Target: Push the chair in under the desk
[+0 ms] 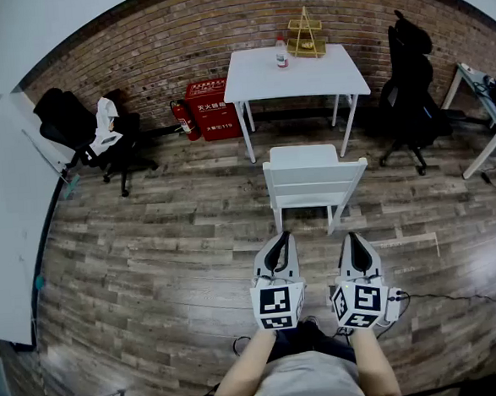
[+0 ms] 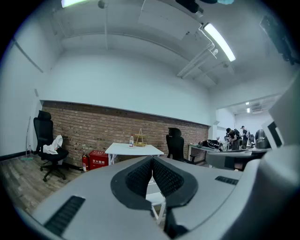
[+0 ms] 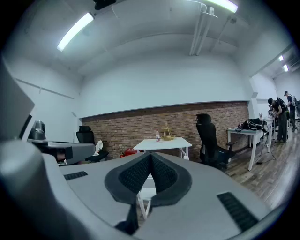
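**Both claws closed and empty, chair standing out from the worktop**

The left claw (image 2: pixel 152 160) is sitting shut, its two ribbed pads pressing together at the tips with nothing between them. The right claw (image 3: pixel 150 155) is doing the same: its pads are meeting and gripping nothing. From the head view, the two claws are pointing forward side by side, nearly level, and each is being held in one of the person's hands.

Just ahead of them the white chair (image 1: pixel 313 180) is standing on the wood plank floor (image 1: pixel 166 241). Its back is facing the claws and its seat is facing away. The claws are lying close behind the chair's rear legs, and the gripper views are showing the chair a little beyond the tips, apart from them.

Past the chair the white worktop (image 1: pixel 316 78) is standing against the brick wall, and the chair is sitting clear of it, not tucked under. A bottle (image 1: pixel 281 53) and a gold wire rack (image 1: pixel 306 36) are standing on the worktop's far edge. To its left a red box (image 1: pixel 210 111) and a fire extinguisher (image 1: pixel 183 119) are resting by the wall. A black office chair (image 1: pixel 86 128) with a white cloth on it is standing far left, and a second black office chair (image 1: pixel 409 80) is standing right of the worktop.
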Demonstrator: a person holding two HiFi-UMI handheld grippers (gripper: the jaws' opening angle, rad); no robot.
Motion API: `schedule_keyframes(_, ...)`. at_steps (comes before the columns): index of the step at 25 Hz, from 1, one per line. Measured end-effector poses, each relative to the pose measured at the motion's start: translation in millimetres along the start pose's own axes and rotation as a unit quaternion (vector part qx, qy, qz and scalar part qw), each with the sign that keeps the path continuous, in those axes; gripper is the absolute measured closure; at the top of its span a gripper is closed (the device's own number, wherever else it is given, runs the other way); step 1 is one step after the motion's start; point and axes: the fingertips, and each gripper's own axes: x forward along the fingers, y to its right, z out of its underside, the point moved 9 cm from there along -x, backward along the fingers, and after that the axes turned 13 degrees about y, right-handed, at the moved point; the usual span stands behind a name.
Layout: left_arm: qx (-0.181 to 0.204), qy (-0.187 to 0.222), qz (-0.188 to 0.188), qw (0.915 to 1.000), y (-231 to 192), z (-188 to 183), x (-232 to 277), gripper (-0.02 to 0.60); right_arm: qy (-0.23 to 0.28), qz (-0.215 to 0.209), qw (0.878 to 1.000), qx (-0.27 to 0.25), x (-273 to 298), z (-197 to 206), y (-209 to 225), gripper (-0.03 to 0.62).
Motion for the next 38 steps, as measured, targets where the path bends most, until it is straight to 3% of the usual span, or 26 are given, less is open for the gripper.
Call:
schedule_keyframes(18, 0.002, -0.003, -0.003, 1.0, 4, 2, 2, 0.565, 0.004, 0.002, 1.0, 0.007, -2, 1, 8, 0.577)
schedule_keyframes(31, -0.003, -0.015, -0.039, 0.9991, 7, 13, 15, 0.565, -0.006, 0.012, 1.0, -0.014, 7, 6, 47, 0.577)
schedule_keyframes(38, -0.008, -0.016, -0.06, 0.9981, 13, 19, 21, 0.565, -0.024, 0.002, 1.0, 0.006, 13, 17, 65, 0.577)
